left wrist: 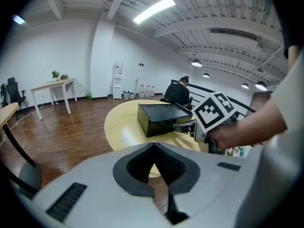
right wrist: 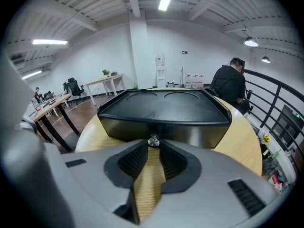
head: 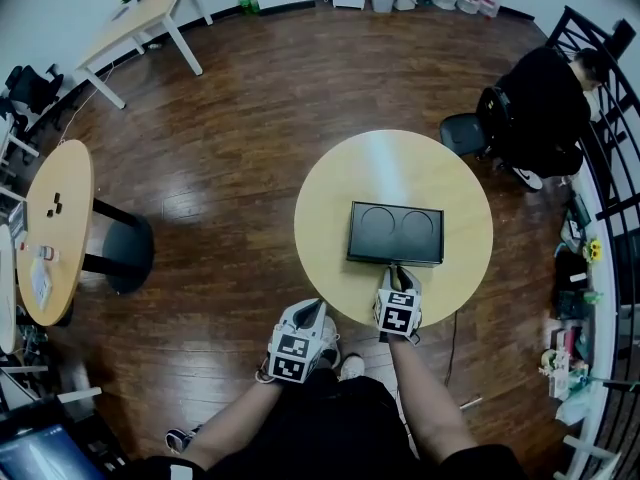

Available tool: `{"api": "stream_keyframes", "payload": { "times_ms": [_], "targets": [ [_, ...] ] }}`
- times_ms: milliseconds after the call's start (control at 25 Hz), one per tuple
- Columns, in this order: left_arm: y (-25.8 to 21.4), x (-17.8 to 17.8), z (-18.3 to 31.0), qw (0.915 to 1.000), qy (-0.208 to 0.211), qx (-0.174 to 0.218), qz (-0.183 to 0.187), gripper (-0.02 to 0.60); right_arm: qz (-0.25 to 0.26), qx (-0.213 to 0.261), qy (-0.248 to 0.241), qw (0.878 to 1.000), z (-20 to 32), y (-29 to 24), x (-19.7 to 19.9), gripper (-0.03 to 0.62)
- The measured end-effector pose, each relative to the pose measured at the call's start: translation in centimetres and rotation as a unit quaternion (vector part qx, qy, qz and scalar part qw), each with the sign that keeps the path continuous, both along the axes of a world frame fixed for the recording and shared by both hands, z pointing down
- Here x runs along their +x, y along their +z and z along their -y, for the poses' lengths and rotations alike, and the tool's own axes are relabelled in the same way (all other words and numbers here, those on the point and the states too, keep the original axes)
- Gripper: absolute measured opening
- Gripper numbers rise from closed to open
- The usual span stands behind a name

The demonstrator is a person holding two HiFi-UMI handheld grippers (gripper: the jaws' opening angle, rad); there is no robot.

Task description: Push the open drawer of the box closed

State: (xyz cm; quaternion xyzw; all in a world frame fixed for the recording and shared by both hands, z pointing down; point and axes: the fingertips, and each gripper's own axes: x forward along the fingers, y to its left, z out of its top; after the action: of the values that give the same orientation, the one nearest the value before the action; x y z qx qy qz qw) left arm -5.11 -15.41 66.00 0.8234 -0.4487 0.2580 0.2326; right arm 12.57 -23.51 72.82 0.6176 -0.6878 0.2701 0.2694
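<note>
A black box [head: 395, 230] with two round hollows in its lid lies on the round wooden table [head: 330, 188]. Its drawer front faces me and looks flush with the box [right wrist: 161, 108]. A small metal knob [right wrist: 153, 140] sits on that front, right between the tips of my right gripper [right wrist: 153, 144], whose jaws stand a knob's width apart. From above, the right gripper [head: 397, 268] touches the box's near edge. My left gripper [head: 322, 306] hangs off the table's near left side, shut and empty [left wrist: 154, 145]. It looks across at the box [left wrist: 159, 118] and the right gripper [left wrist: 183, 126].
A person [head: 545, 108] sits on a chair beyond the table at the back right, beside a black railing [head: 610, 168]. Another round table [head: 55, 228] stands at the left, and a rectangular one [head: 140, 18] at the back left. Wooden floor lies around.
</note>
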Motion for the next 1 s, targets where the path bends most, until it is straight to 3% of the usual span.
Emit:
{"api": "stream_keyframes", "payload": {
  "times_ms": [320,480,680,1000],
  "targets": [
    [-0.9,0.3,-1.7,1.0000,0.000,0.007,-0.002,0.000,0.005,0.027,-0.025,0.999,-3.2,-2.8,-1.1,0.075],
    [-1.7,1.6,-2.8,0.9999,-0.002,0.013,-0.008,0.000,-0.013,0.041,-0.057,0.997,-5.2,-4.2,-0.6,0.040],
    [-2.6,3.0,-4.9,0.9997,0.004,0.025,-0.006,0.000,-0.007,0.072,-0.059,0.996,-7.9,-6.8,-0.4,0.006],
    [-4.5,4.4,-10.3,0.9987,0.005,0.050,0.000,0.000,0.011,0.091,-0.066,0.994,-13.6,-9.3,-0.2,0.006]
  ]
}}
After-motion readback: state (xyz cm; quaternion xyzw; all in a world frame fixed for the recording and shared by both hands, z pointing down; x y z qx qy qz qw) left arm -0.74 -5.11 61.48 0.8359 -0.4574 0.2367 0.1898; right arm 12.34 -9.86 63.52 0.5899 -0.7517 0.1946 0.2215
